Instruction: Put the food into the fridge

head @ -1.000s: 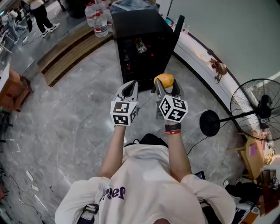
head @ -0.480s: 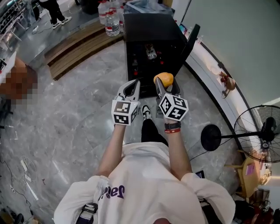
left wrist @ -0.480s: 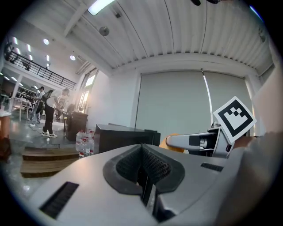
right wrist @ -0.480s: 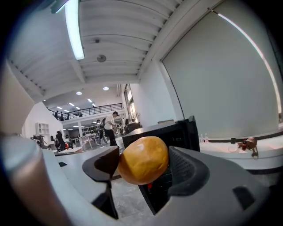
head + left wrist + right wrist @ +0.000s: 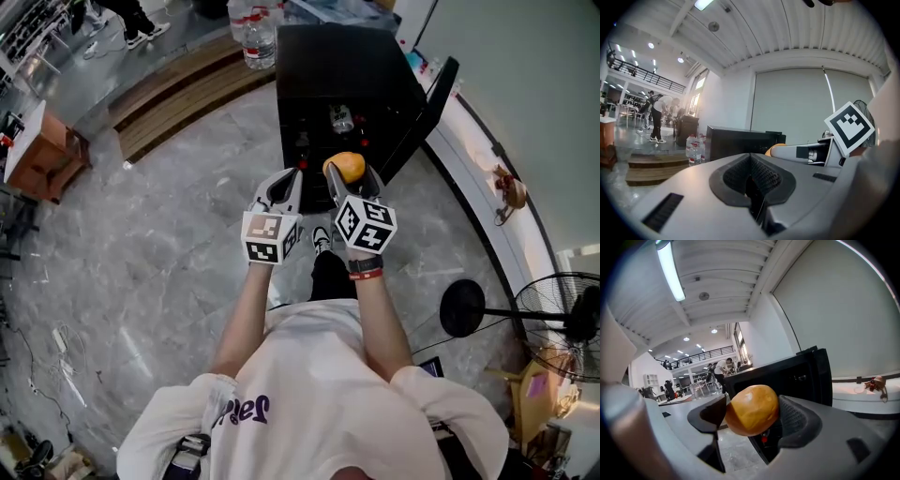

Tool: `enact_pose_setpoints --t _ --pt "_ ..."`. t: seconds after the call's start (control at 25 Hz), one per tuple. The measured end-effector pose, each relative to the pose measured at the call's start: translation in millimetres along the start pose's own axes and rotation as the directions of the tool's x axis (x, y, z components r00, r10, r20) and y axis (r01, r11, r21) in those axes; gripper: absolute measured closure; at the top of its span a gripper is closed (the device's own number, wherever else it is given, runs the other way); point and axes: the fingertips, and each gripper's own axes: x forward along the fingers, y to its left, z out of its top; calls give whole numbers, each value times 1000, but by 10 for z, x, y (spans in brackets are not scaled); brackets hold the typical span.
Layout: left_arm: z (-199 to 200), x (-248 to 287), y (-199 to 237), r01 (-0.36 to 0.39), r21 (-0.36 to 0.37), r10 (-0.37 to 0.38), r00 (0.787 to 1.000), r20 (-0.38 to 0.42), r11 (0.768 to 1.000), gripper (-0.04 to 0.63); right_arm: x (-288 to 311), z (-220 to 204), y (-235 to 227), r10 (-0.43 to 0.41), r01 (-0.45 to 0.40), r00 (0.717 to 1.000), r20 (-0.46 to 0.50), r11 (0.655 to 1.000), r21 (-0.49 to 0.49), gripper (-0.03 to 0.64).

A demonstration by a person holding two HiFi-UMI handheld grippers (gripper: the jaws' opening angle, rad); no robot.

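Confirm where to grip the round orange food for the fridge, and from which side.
Across its widest middle, pads on opposite sides, coming in level from the near side, as the right gripper holds the round orange food now. It is rounded and looks smooth, so an off-centre pinch would probably squeeze it out.

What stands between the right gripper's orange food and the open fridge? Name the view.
Nothing: in the right gripper view the orange food, held in the right gripper's jaws, faces the fridge's open front across bare floor.
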Motion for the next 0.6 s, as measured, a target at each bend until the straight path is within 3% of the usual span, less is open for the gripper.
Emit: enact_pose_setpoints --t 0.6 --pt "-129 513 378 -23 6 23 1000 14 1000 578 721 -339 -213 -3 -1 997 -76 999 -53 250"
